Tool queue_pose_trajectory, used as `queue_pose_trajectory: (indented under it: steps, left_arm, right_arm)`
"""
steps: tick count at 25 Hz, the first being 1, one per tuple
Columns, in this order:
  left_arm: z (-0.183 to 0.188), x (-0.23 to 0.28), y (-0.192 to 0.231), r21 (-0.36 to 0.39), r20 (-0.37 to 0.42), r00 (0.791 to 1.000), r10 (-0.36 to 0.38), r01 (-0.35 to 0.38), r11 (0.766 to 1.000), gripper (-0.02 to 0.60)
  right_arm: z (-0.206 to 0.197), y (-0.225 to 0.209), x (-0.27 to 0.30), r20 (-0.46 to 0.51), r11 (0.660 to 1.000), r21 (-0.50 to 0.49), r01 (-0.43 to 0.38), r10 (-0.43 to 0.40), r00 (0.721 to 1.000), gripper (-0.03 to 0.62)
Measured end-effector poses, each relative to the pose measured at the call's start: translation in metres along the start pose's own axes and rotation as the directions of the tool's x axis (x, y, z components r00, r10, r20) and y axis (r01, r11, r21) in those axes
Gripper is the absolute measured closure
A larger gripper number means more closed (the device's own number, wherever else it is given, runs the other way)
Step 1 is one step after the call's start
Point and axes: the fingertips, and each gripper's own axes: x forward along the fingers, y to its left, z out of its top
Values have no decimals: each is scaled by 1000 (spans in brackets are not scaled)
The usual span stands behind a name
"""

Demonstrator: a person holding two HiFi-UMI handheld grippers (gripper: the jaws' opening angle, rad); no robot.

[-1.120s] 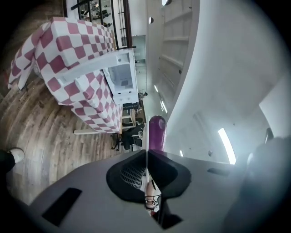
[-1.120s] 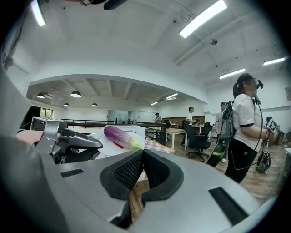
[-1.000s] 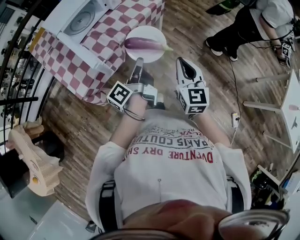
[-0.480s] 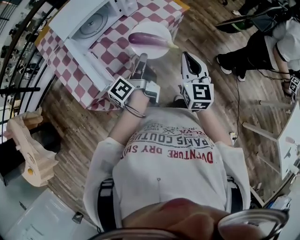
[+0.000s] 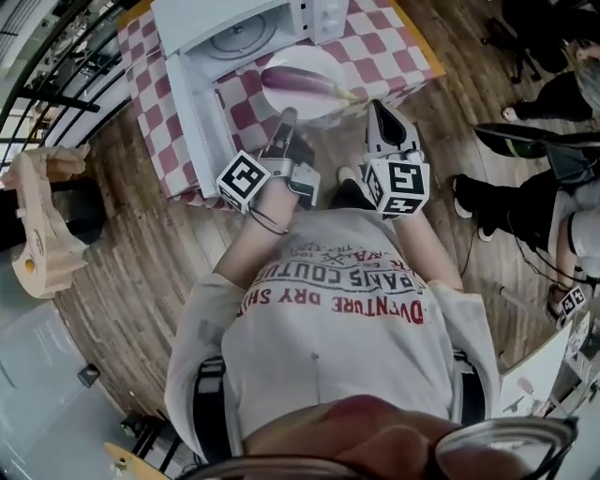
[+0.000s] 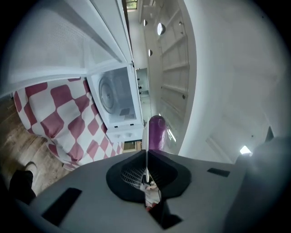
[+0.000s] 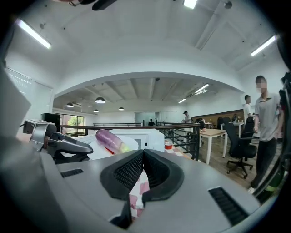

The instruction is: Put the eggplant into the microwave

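Note:
A purple eggplant (image 5: 302, 82) lies on a white plate (image 5: 323, 58). My left gripper (image 5: 286, 115) is shut on the plate's near rim and holds it level just in front of the white microwave (image 5: 309, 17). The microwave's door (image 5: 192, 108) hangs open and its glass turntable (image 5: 242, 36) shows. In the left gripper view the plate (image 6: 145, 134) is edge-on between the jaws, with the eggplant (image 6: 157, 132) above it. My right gripper (image 5: 378, 112) is shut with nothing in it, just right of the plate. The right gripper view shows the eggplant (image 7: 110, 139) at left.
The microwave stands on a table with a red-and-white checked cloth (image 5: 398, 47). A wooden rocking toy (image 5: 37, 234) and a black railing (image 5: 56, 84) are at left. People's legs (image 5: 525, 202) are at right. Standing people (image 7: 266, 123), desks and an office chair (image 7: 238, 150) lie beyond.
Both grippers and the plate with the eggplant have swung round to the microwave. Its open front now lies straight ahead instead of off to the left. The left grip on the plate is unchanged.

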Motion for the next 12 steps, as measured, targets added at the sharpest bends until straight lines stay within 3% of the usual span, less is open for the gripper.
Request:
queue_pose_trajectory:
  steps: [5,12]
  left_arm:
    - [33,33,2,-14,178,983,40,-38,999,549]
    - [57,66,22,-61,366,925,99,-82,995,549]
  right_arm:
    - [14,-6,73,-16,983,-27,-183,182,983,572]
    - [10,-14,148,-60,927,-57,-372,368,928,572]
